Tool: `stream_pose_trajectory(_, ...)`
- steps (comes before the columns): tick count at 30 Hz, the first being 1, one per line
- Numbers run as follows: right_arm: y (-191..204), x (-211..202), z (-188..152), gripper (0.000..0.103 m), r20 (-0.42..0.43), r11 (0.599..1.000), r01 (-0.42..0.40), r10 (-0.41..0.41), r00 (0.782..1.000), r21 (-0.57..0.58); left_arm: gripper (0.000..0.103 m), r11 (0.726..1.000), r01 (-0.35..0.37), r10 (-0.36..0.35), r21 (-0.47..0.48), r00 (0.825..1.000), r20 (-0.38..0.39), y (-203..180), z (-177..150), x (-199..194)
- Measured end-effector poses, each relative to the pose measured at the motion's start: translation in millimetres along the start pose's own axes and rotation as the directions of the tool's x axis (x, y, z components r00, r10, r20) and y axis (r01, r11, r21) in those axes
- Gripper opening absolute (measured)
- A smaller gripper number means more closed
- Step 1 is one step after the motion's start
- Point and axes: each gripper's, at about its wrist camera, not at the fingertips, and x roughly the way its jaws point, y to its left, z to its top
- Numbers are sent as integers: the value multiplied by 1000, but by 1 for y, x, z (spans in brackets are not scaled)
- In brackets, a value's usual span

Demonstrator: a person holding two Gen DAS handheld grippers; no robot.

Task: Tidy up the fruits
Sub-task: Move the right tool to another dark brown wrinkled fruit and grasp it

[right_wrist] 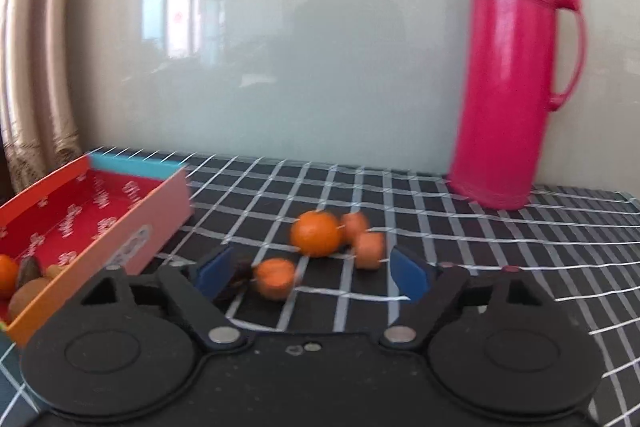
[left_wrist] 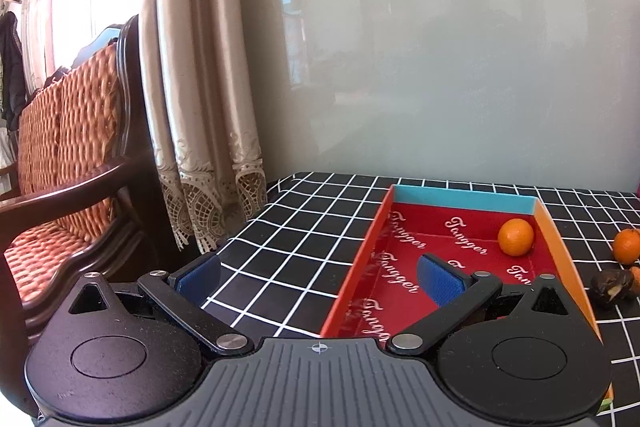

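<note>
Both sets of jaws are spread wide with nothing between the blue pads. Your left gripper [left_wrist: 320, 275] hangs over the near left edge of the shallow cardboard tray with the red printed floor, orange side walls and a light blue far wall [left_wrist: 464, 197], one pad over the checked cloth and the other over the tray floor. One round orange tangerine [left_wrist: 516, 237] sits in the tray's far right corner, close to the orange wall.

Your right gripper [right_wrist: 310, 275] is low over the table with the black cloth and white grid lines [right_wrist: 500, 267], facing the loose fruit. It's blurry there, but you can make out a bigger round orange tangerine [right_wrist: 315, 233] in the middle, two small orange fruits [right_wrist: 370, 250] touching its right side, another small orange fruit [right_wrist: 275, 278] nearer to you, and a dark brown lump [right_wrist: 240, 275] just beside your left pad.

From that view the tray's near end also holds an orange fruit, a dark piece and a tan one. A tall pink plastic thermos jug [right_wrist: 516, 75] stands upright at the back right against the pale wall.
</note>
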Motion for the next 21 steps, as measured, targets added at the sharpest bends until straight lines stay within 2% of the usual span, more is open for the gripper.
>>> stream_pose_trajectory(4,23,7,-3,68,-26,997,-38,37,999,-60,103,1000,-4,4,-8,1000,-4,6,0,3)
stream_pose_trajectory(9,39,18,-6,62,-67,994,-82,78,995,-70,103,1000,-6,6,-9,1000,-6,13,-2,5)
stream_pose_trajectory(21,44,45,-8,61,-131,996,-81,75,989,-40,103,999,-23,22,-27,1000,-22,32,-4,15)
